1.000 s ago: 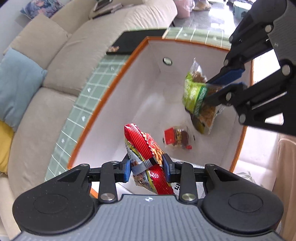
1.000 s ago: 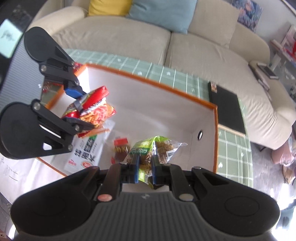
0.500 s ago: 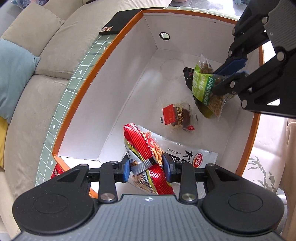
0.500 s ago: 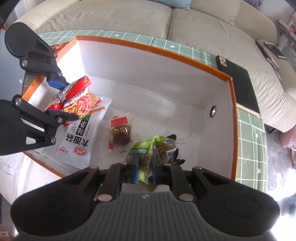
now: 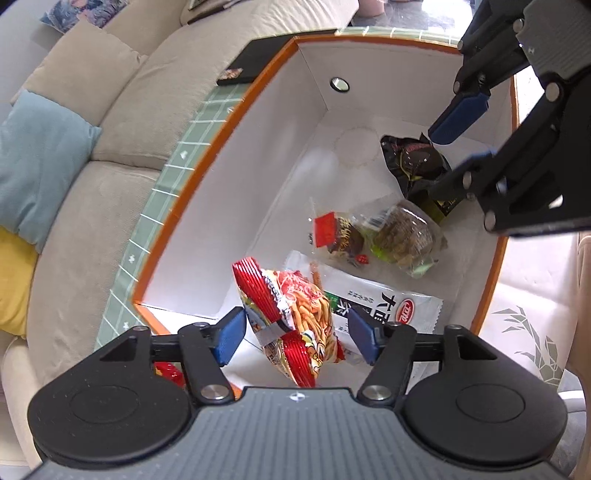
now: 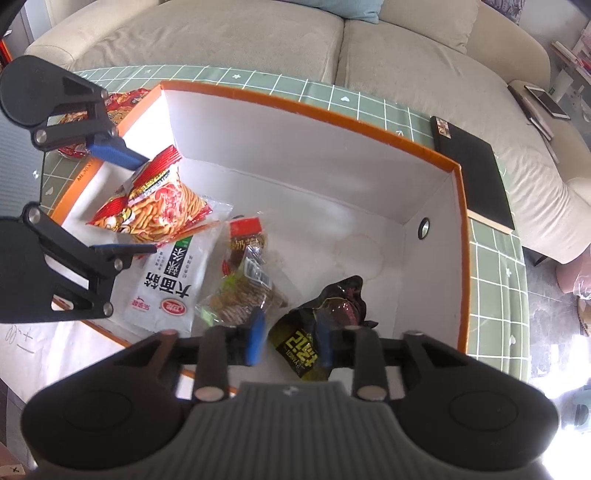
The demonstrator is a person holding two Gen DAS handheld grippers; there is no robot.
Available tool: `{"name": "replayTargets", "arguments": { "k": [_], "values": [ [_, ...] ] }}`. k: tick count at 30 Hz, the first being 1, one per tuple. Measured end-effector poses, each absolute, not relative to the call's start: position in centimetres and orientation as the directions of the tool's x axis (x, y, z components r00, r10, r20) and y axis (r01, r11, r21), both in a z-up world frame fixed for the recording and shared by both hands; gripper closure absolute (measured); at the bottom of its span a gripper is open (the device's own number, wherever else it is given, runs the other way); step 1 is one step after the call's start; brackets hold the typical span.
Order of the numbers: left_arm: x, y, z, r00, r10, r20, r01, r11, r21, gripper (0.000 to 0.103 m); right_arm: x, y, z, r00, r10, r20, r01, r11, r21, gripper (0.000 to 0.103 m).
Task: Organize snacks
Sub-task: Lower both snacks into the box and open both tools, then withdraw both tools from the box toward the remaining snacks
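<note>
Blue rubber pads face each other on my left gripper, whose jaws stand spread apart with the red crinkled bag of stick snacks between them, neither pad pressing it. That bag lies partly on the flat white packet with black Chinese lettering on the floor of the white cardboard box with an orange rim. My right gripper is likewise parted, holding nothing, its pads low over the black foil pouch with yellow print, which sits between them in the right wrist view; I cannot tell whether either pad touches it. Just left of that pouch lies the clear wrapper of brown biscuits with green print, touching the small dark snack with a red label beyond it. Outside the box spread the green gridded tablecloth, a black rectangular case on its corner, and a beige fabric sofa with a pale blue cushion.
</note>
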State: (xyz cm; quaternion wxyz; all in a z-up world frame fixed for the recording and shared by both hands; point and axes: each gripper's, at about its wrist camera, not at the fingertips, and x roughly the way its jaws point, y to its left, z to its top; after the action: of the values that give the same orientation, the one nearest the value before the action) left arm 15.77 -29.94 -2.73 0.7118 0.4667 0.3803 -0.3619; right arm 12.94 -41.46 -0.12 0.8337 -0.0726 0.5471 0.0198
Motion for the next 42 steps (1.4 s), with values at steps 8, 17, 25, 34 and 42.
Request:
{"name": "replayTargets", "arguments": {
  "k": [8,17,25,34,42],
  "values": [
    [14.6,-29.0,-0.4,0.470,-0.202,-0.859,0.861,0.318,0.397,0.014,12.3,-40.2,1.3,0.414,-0.067,-0.908,-0.120,0.985,-0.128,0.048],
    [13.5,-27.1,2.4,0.502,-0.244,-0.830,0.842,0.356,0.405,0.013,11.4,-38.4,4.1,0.456,-0.088,-0.886,-0.127,0.978,-0.163,0.035],
    [13.4,-23.0,4.6,0.575,-0.230,-0.785,0.783,0.433,0.446,0.013,10.7,-35.4,6.7,0.509,-0.088,-0.856,-0.151,0.970,-0.189,0.023],
    [14.3,-16.5,5.3,0.613,-0.159,-0.774,0.716,0.527,0.459,0.013,11.1,-29.5,8.4,0.539,-0.011,-0.842,-0.235,0.958,-0.163,0.016],
    [15.1,-10.6,5.3,0.606,-0.119,-0.787,0.665,0.619,0.418,0.013,11.7,-23.5,7.9,0.543,0.063,-0.837,-0.311,0.942,-0.131,0.016]
  ]
}}
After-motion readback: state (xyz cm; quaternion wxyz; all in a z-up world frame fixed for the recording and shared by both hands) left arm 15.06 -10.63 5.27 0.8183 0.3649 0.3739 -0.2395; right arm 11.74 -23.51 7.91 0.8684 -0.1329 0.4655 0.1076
